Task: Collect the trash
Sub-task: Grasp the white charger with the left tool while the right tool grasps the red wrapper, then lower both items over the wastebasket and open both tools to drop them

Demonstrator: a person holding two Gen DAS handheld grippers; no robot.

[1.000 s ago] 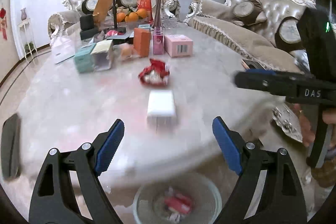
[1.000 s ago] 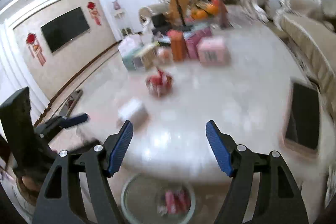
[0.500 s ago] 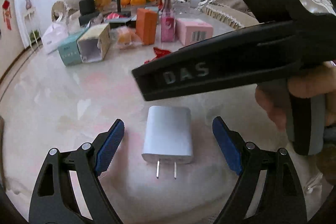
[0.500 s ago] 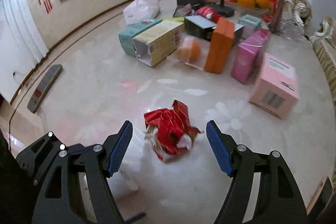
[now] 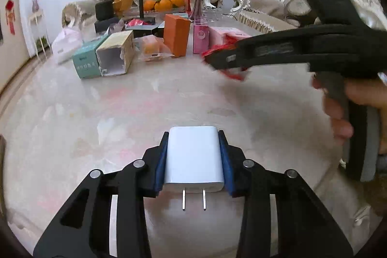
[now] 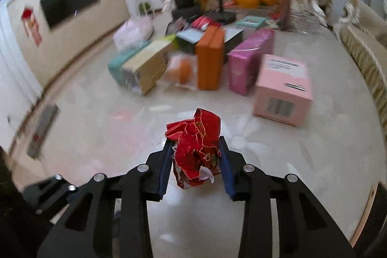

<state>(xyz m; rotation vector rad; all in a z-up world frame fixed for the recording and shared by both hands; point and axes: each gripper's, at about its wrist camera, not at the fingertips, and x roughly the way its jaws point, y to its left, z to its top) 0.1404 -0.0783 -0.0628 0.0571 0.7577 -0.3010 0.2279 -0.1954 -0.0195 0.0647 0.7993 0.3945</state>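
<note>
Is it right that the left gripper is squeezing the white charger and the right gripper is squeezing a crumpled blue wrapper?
Not quite. The left gripper does squeeze the white charger, as the left wrist view shows. But the crumpled wrapper between the right gripper's pads is red, not blue; only the pads are blue. The right wrist view shows this.

The left gripper (image 5: 194,156) is closed on a white charger (image 5: 193,158), blue pads pressing both its sides, its two prongs pointing toward 6 o'clock. Marble tabletop (image 5: 96,108) lies beneath. At 2 o'clock the right gripper (image 5: 217,61) reaches across, clamped on a red wrapper (image 5: 233,74). Toward 11 o'clock lie a teal box (image 5: 87,62) and an open cardboard box (image 5: 116,53); near 12 stands an orange box (image 5: 176,36)
</note>
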